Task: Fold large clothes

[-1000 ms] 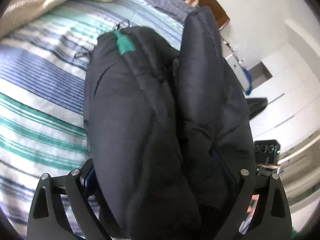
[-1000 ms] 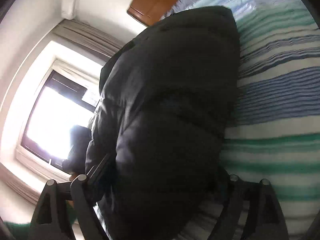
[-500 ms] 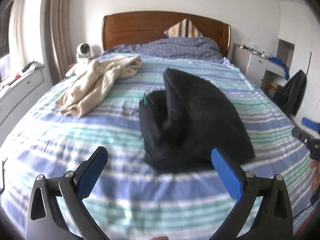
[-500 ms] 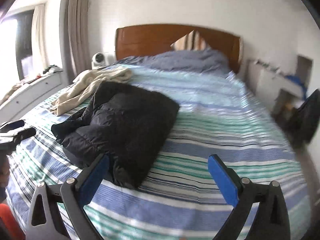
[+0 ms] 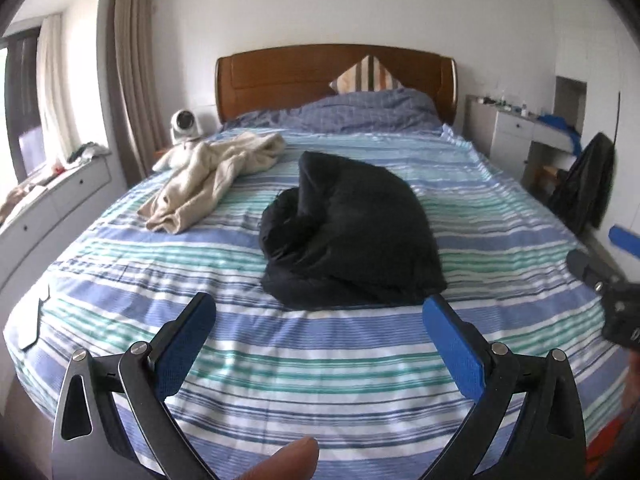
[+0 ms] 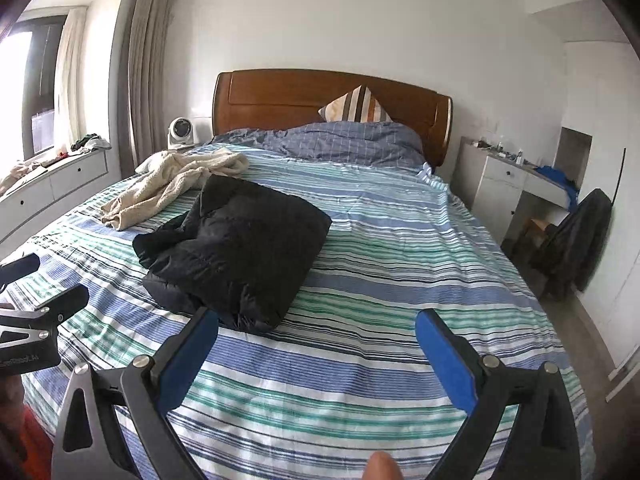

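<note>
A black puffy jacket [image 5: 348, 236] lies folded in a thick bundle in the middle of the striped bed [image 5: 320, 360]; it also shows in the right wrist view [image 6: 236, 256], left of centre. My left gripper [image 5: 320, 320] is open and empty, held back above the bed's foot, apart from the jacket. My right gripper [image 6: 316, 330] is open and empty too, just right of the jacket's near corner and above the bed [image 6: 400, 280]. Each gripper shows at the edge of the other's view.
A crumpled beige garment [image 5: 212, 176] lies on the far left of the bed [image 6: 172, 188]. A blue duvet [image 5: 360, 112] and striped pillow [image 5: 364, 76] sit by the wooden headboard. A dark garment [image 6: 576, 240] hangs by a white desk at right. A drawer unit runs along the left.
Both grippers let go of the black jacket and opened. They pulled back from it to the foot of the bed, and the jacket now rests on the bed by itself.
</note>
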Motion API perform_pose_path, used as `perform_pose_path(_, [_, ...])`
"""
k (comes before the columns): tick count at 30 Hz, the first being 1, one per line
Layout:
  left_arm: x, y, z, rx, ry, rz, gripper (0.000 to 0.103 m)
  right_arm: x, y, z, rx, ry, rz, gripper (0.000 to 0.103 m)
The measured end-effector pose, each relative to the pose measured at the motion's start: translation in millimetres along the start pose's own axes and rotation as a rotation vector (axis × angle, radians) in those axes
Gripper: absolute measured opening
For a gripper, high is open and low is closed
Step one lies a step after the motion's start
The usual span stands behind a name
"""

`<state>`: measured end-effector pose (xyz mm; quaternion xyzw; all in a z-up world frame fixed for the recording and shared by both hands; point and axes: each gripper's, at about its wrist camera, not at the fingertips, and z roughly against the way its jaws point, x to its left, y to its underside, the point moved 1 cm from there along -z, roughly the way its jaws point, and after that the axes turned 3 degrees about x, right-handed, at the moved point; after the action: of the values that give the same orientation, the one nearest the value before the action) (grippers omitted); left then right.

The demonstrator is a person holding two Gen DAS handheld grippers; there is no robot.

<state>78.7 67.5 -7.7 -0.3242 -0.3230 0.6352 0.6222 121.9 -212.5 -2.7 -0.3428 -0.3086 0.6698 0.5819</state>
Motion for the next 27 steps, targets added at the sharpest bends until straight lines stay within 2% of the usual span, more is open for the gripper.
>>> perform_pose_path(2, [1.5, 0.1, 4.3, 0.003, 0.008, 0.032, 0.103, -1.6, 2.0, 3.8, 0.019, 0.002, -0.006, 0.101])
perform_pose_path(6, [-0.5, 2.7, 11.1, 0.003, -0.02, 0.055, 0.103, -0.9, 7.8, 11.8, 0.026, 0.01, 0.001, 0.101])
perform_pose_path(12, [-4.6, 5.0, 27.9, -0.034, -0.018, 0.073, 0.103, -4.2, 14.8, 27.0, 0.003, -0.024, -0.042, 0.101])
perform_pose_path(14, [-6.1, 6.5, 28.3, -0.035, -0.015, 0.073, 0.103, -0.7, 17.6, 27.2, 0.019, -0.04, -0.022, 0.101])
perform_pose_path(20, [-15.1, 13.5, 22.2, 0.015, -0.129, 0.023, 0.103, 2.7, 22.6, 25.4, 0.072, -0.048, -0.042, 0.101])
perform_pose_path(27, [-13.4, 12.7, 18.9, 0.098, -0.055, 0.064, 0.103, 4.3, 26.7, 31.2, 0.093, -0.016, -0.027, 0.101])
